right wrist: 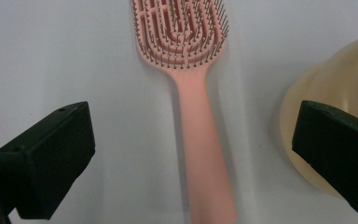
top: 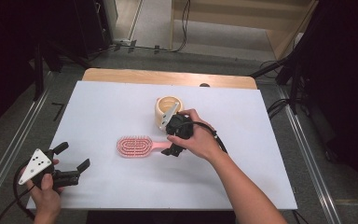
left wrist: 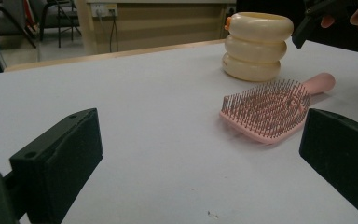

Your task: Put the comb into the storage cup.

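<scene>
Brush (top: 134, 146) lies mid-surface, handle toward the right gripper (right wrist: 193, 158), whose wide jaws straddle it for a grasp; next, lower and close. Left gripper (top: 72, 163) waits wide, near-left.

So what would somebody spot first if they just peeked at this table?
Probably the pink hairbrush lying bristles-up in the middle of the white table, with the right gripper open over its handle. Next, the cream holder shaped like stacked rings, just behind the brush.
</scene>
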